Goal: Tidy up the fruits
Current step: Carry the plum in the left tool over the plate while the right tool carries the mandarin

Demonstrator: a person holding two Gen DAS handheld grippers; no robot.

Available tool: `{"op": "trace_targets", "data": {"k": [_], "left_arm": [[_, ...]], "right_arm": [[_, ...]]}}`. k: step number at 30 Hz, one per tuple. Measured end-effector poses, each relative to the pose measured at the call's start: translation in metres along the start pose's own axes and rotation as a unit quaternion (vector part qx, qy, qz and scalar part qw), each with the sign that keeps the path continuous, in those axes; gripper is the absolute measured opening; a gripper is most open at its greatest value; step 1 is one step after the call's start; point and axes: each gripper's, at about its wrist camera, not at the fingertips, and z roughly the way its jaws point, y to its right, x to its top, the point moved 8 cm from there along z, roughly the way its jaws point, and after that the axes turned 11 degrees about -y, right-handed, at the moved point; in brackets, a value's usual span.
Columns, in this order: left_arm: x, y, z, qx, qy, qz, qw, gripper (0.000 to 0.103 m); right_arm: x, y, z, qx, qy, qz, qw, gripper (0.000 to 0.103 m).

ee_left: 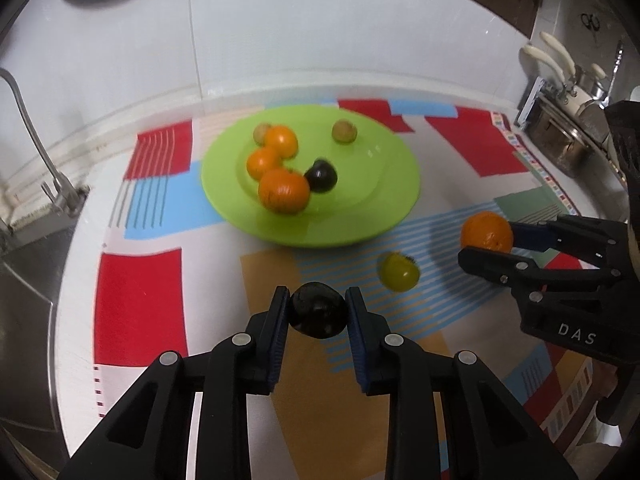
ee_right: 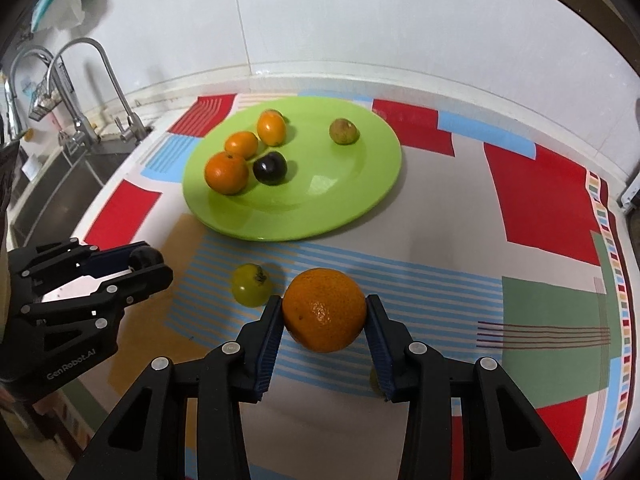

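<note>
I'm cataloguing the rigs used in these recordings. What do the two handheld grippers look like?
Both are matte black plastic linkage frames with silver rivet pins at the joints and ribbed dark blue pads on the inner finger faces. The left gripper carries white "GenRobot.AI" lettering on its body, seen from the right wrist view. The right gripper shows white letters "DAS" on its side. No cables or sleeves are visible.

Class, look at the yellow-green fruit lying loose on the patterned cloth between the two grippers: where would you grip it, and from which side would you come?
Grip the yellow-green fruit across its round middle, coming down from above and the near side. Its dark stem end faces up and toward the orange, so the pads probably seat better on its smooth flanks. The cloth around it is mostly bare.
</note>
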Motion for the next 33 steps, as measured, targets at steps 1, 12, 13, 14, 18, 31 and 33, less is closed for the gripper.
{"op": "trace_targets", "data": {"k": [1,12,13,14,18,31,33], "left_arm": [[0.001,0.001,-0.003,0.000,0.003,0.002,1.0000,0.028],[0.017,0.010,-0.046,-0.001,0.059,0.021,0.9980,0.028],[0.019,0.010,-0.049,-0.001,0.064,0.022,0.9977,0.028],[0.021,0.011,-0.052,-0.001,0.068,0.022,0.9975,0.028],[0.031,0.013,-0.064,-0.001,0.089,0.025,0.9957,0.028],[0.075,0.010,-0.080,0.014,0.130,0.036,0.9908,0.028],[0.082,0.009,-0.081,0.017,0.134,0.038,0.9901,0.028]], "right_arm": [[0.000,-0.001,-0.003,0.001,0.003,0.000,1.000,0.042],[0.012,-0.011,-0.049,0.019,0.057,-0.002,0.998,0.042],[0.014,-0.012,-0.053,0.020,0.062,-0.003,0.998,0.042],[0.015,-0.013,-0.056,0.020,0.067,-0.004,0.998,0.042],[0.024,-0.014,-0.069,0.025,0.087,-0.006,0.996,0.042],[0.063,-0.009,-0.088,0.031,0.132,-0.004,0.991,0.042],[0.069,-0.008,-0.088,0.031,0.135,-0.005,0.990,0.042]]}}
